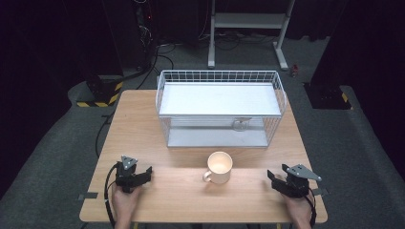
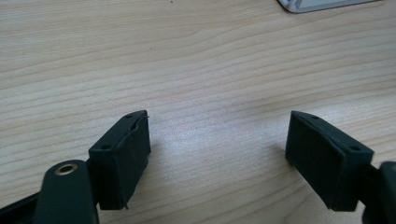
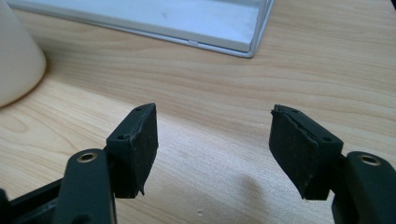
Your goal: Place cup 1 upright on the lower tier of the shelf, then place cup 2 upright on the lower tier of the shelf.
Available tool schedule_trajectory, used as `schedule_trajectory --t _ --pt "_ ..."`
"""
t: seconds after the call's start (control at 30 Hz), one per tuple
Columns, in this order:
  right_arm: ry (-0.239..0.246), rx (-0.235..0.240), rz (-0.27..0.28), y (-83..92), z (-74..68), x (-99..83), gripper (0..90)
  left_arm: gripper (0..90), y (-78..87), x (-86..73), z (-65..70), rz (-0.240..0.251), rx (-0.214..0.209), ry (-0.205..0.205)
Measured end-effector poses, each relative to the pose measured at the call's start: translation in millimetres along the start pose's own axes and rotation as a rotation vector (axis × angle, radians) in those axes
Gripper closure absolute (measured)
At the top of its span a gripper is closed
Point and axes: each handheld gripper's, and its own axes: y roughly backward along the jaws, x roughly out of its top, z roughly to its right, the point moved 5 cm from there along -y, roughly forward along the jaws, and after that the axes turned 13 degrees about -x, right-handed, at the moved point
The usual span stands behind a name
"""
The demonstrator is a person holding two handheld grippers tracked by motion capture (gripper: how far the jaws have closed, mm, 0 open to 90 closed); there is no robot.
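Between both hands stands a cream mug (image 1: 220, 167), upright, handle front-left.

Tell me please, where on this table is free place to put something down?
Bare wood lies left of the wire basket, and along the near edge between the left gripper and the mug, and between the mug and the right gripper. The strip between basket and mug is tight.

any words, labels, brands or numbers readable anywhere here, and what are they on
No readable text in any view.
Cream mug: plain, no print on the side that shows.
White wire rack: no label visible.
Left gripper and right gripper: black, no markings legible.
Yellow and black hazard stripes on the floor base: a pattern, not words.
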Motion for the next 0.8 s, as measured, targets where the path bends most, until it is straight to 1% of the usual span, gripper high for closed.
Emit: schedule_trajectory --t 0.07,0.1,0.13,0.2,0.23,0.27,0.3,0.33,0.37,0.43,0.53,0.57,0.6,0.7,0.73,0.8 --pt "-0.002 0.007 -0.015 -2.0 0.5 -1.4 32.6 19.6 -0.4 0.0 0.5 -0.003 -0.004 -0.002" --pt "-0.007 0.012 -0.042 -3.7 0.7 -2.8 32.5 19.2 -0.4 0.1 0.5 -0.004 -0.005 -0.003" --pt "-0.006 0.011 -0.054 -4.6 0.9 -3.1 32.5 19.1 -0.5 0.1 0.6 -0.004 -0.006 -0.003" --pt "0.024 -0.007 -0.068 -6.2 1.1 -3.6 32.6 18.5 -0.6 0.1 0.7 -0.005 -0.007 -0.004" --pt "0.024 -0.007 -0.068 -6.2 1.1 -3.6 32.6 18.5 -0.6 0.1 0.7 -0.005 -0.007 -0.004" --pt "0.056 -0.007 -0.098 -8.8 0.0 -4.6 31.9 18.4 -0.6 0.1 0.5 -0.006 -0.007 -0.003" --pt "0.074 -0.006 -0.114 -10.4 -0.4 -5.1 31.3 18.0 -0.6 0.1 0.5 -0.006 -0.007 -0.003" --pt "0.091 -0.005 -0.134 -12.2 -1.2 -5.7 30.1 15.0 -2.8 1.5 -0.5 -0.014 -0.005 -0.001" --pt "0.093 0.002 -0.144 -13.4 -2.0 -5.7 29.1 13.3 -3.4 2.2 -0.6 -0.021 -0.005 0.002" --pt "0.071 0.017 -0.159 -15.5 -0.9 -5.2 27.4 13.1 -2.7 2.1 -0.6 -0.028 -0.003 0.002" --pt "0.063 0.005 -0.165 -16.7 0.5 -4.9 25.2 12.9 -1.5 2.4 1.5 -0.043 -0.003 0.017" --pt "0.061 0.003 -0.167 -16.5 0.1 -5.0 24.8 12.1 -0.7 2.9 3.5 -0.042 -0.015 0.013" --pt "0.062 0.004 -0.168 -16.9 0.2 -4.8 24.4 11.2 0.4 3.5 6.8 -0.029 -0.025 0.008" --pt "0.065 0.005 -0.166 -17.2 0.3 -4.8 24.3 11.2 3.6 7.4 18.9 -0.004 -0.070 -0.015" --pt "0.064 0.004 -0.167 -17.1 0.3 -4.8 24.3 11.0 3.7 8.3 22.3 0.001 -0.080 -0.015" --pt "0.065 0.005 -0.166 -17.3 0.3 -4.7 24.3 10.7 4.2 11.4 31.2 0.014 -0.102 -0.048"
